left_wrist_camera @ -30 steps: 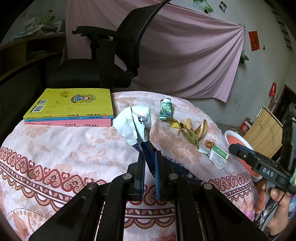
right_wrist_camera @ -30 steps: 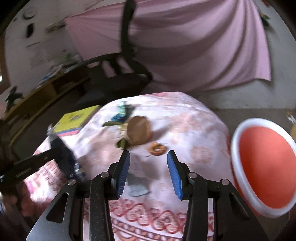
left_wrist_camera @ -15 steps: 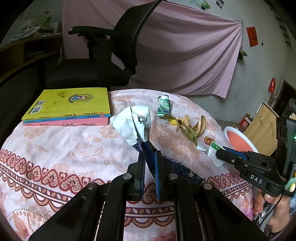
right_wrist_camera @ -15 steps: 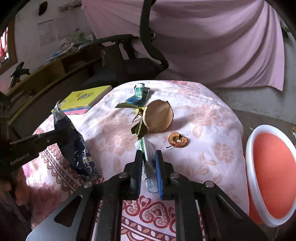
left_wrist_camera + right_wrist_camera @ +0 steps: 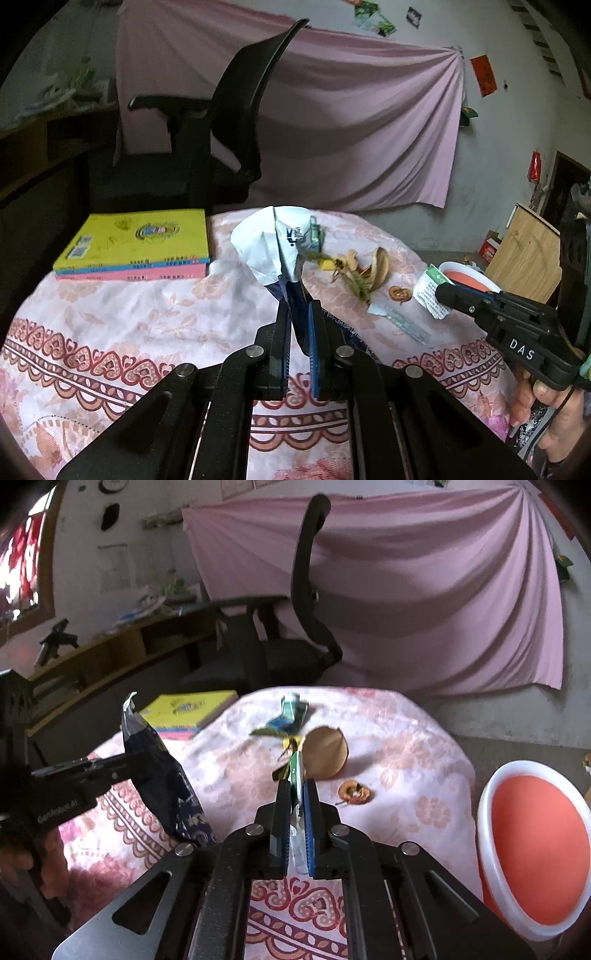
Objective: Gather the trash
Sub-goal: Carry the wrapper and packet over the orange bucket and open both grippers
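My left gripper (image 5: 299, 314) is shut on a dark blue and white snack bag (image 5: 280, 243) and holds it upright above the table; the bag also shows in the right wrist view (image 5: 162, 775). My right gripper (image 5: 295, 794) is shut on a small green and white wrapper (image 5: 295, 771), lifted off the cloth; the wrapper also shows in the left wrist view (image 5: 430, 295). On the table lie a banana peel (image 5: 369, 266), a brown fruit slice (image 5: 354, 792), a green tube (image 5: 293, 709) and a clear flat wrapper (image 5: 402, 325).
An orange bin with a white rim (image 5: 535, 849) stands on the floor right of the table. A stack of books (image 5: 136, 243) lies at the table's far left. A black office chair (image 5: 207, 147) stands behind the table. A wooden cabinet (image 5: 528, 251) is at right.
My right gripper shut on the green and white wrapper and lifted it off the table. My left gripper raised the snack bag a little.
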Demonstrator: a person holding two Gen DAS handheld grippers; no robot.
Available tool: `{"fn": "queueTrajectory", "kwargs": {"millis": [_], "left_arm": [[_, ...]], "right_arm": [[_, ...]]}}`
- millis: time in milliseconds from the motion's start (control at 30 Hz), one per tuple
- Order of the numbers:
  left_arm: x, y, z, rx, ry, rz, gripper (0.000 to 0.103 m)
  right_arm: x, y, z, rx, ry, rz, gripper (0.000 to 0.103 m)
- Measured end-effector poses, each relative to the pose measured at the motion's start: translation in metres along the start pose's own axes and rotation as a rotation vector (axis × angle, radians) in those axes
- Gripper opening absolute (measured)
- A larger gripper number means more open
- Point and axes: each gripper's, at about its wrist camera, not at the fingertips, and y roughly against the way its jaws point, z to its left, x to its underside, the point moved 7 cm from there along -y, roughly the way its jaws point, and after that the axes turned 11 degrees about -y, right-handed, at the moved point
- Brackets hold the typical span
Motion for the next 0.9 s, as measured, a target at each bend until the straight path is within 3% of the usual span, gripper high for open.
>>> {"fn": "queueTrajectory", "kwargs": {"millis": [267,600,767,900], "left_arm": [[-0.016,0.009,-0.031,-0.021,-0.063,-0.077,0.005],[-0.064,0.027,-0.095,-0.019,-0.203,-0.311,0.005],[-0.086,0.025,-0.145,0.036,-0.289,-0.398,0.005],[-0.097,0.013,-0.186,0.096,-0.325,-0.416,0.005]], "right_arm": [[-0.016,0.033,-0.006,-0.023,-0.02,-0.158,0.004],[-0.046,0.111,-0.045,0.036,-0.068,-0.5,0.005],[-0.053,0.141,-0.074,0.098,-0.099,-0.608,0.005],[-0.053,0.155,-0.109,0.174,-0.149,-0.646,0.005]]}}
